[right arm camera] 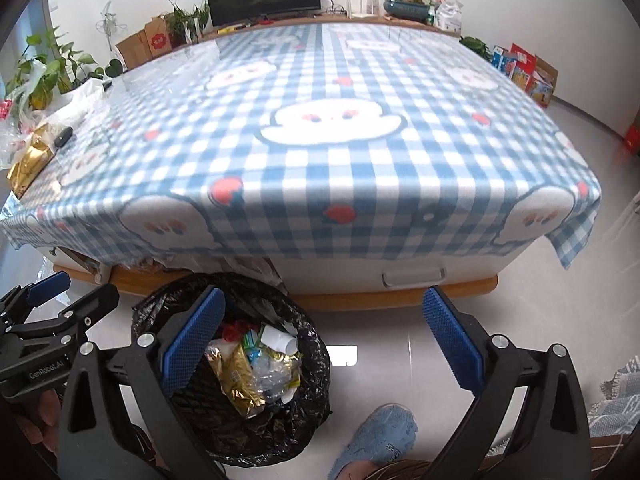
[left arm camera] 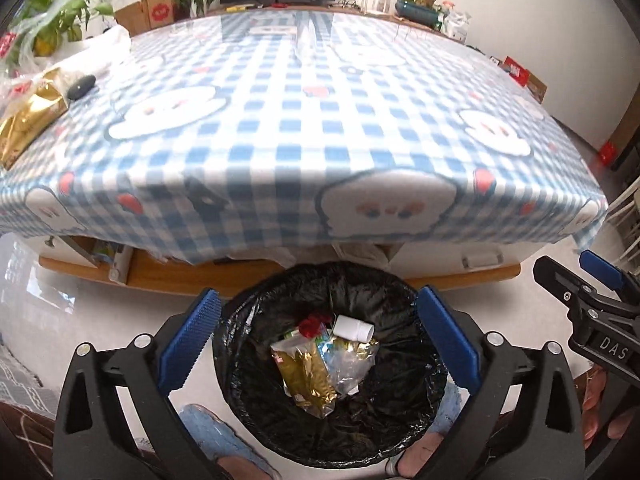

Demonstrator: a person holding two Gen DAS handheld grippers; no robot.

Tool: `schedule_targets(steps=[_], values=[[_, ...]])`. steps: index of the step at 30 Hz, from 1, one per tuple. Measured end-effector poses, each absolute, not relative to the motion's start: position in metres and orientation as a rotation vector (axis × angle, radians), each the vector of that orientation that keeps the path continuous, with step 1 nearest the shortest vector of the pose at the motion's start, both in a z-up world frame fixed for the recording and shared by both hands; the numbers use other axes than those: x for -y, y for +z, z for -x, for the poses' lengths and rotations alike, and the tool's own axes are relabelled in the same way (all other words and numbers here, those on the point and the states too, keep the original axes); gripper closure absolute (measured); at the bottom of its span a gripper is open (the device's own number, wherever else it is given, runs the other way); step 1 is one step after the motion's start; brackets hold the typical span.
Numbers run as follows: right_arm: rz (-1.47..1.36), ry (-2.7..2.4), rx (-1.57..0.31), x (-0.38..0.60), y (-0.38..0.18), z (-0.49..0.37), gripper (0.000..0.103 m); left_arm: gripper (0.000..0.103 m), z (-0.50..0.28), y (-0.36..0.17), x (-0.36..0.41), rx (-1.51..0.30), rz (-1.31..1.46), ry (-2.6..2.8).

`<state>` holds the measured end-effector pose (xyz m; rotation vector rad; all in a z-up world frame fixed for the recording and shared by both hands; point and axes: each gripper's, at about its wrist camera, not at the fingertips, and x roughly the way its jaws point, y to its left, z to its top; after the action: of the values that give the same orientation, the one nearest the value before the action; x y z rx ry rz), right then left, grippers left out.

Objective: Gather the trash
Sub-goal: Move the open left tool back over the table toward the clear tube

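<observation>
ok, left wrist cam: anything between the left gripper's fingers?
Nothing held. The left gripper is open, and between its fingers the left wrist view shows only the black-lined trash bin below, holding a gold wrapper and a white bottle.

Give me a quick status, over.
Left hand-held gripper and right hand-held gripper open, empty. Trash in bin. Gold bag left on table. Nothing blocking.
</observation>
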<state>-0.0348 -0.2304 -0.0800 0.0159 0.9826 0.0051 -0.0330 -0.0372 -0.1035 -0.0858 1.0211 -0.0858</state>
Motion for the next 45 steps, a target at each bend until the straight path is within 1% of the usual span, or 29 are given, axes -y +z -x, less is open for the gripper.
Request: schedule_targets(steps=[15, 27, 36, 45], values=[[0.003, 0.043, -0.852, 0.215, -0.011, 0.036, 0.008, 0.006, 0.028, -0.044, 0.02, -0.942, 0.087, -0.065], [0.016, 0.046, -0.787, 0.215, 0.024, 0.019, 0.008, 0.006, 0.006, 0.005, 0.013, -0.876, 0.069, -0.07], [0.017, 0.047, -0.769, 0.223, 0.036, -0.009, 0.008, 0.006, -0.027, 0.023, 0.014, -0.852, 0.067, -0.057], [0.031, 0.044, -0.764, 0.227, 0.035, -0.047, 0.008, 0.007, -0.074, 0.018, 0.004, -0.86, 0.081, -0.028]])
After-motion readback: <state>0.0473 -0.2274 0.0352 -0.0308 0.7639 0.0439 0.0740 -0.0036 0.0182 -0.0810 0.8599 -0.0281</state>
